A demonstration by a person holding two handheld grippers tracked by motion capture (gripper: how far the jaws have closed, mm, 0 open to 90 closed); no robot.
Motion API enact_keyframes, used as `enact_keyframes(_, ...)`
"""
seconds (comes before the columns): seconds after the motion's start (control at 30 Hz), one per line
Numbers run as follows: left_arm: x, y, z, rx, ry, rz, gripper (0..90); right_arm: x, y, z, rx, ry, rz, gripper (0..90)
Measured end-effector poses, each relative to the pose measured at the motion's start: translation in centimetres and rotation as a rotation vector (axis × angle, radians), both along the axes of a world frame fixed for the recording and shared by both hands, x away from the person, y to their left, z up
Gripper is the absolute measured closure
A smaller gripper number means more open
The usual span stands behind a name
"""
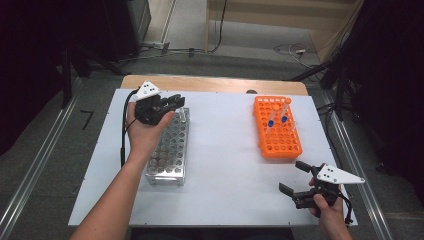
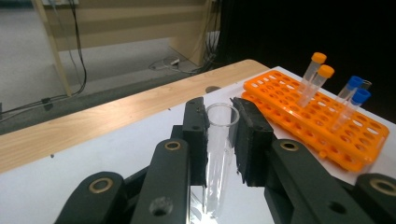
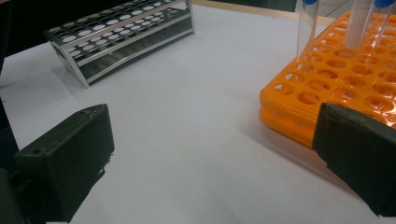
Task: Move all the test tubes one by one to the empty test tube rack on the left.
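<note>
Upright, capped tubes (image 2: 317,77) (orange, blue) in orange rack (image 1: 277,145).

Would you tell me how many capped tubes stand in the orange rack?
4: two orange-capped tubes at the far end of the orange rack, two blue-capped tubes nearer its middle.

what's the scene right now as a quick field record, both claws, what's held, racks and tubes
left claw: left claw shut on a clear uncapped glass test tube, above the far end of the metal rack
right claw: right claw open, nothing between its jaws, near the table's front right
metal rack: silver wire-frame test tube rack on the white table, left side
orange rack: orange plastic tube rack, right side
capped tubes: orange-capped tubes and blue-capped tubes stand in the orange rack
</note>
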State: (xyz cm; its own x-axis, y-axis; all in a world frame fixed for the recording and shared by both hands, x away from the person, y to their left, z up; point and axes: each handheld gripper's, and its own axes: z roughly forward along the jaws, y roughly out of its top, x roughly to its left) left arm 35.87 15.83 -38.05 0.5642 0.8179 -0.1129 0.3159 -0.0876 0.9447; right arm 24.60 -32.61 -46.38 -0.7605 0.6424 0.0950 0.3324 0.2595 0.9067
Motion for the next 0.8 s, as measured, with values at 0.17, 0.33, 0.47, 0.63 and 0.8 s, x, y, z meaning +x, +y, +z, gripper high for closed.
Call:
enact_keyframes(0.17,1.4,0.1,0.0,-0.009,-0.005,0.022,76.3,0.1,0.0,-0.1,0.000,0.002,-0.003,0.0)
enact_keyframes(0.33,2.8,0.3,-0.5,0.005,0.000,0.059,76.3,0.1,-0.1,-0.1,0.000,0.003,-0.008,0.0)
enact_keyframes(0.47,3.8,0.4,-0.9,0.002,0.008,0.077,76.2,0.2,-0.2,-0.2,0.000,0.000,-0.011,0.0)
enact_keyframes(0.63,4.9,0.4,-1.5,-0.023,0.021,0.090,76.2,0.3,-0.4,-0.2,0.003,0.001,-0.018,0.0)
enact_keyframes(0.8,5.7,0.2,-2.0,-0.038,0.034,0.104,76.3,0.3,-0.4,-0.2,0.004,0.003,-0.022,0.0)
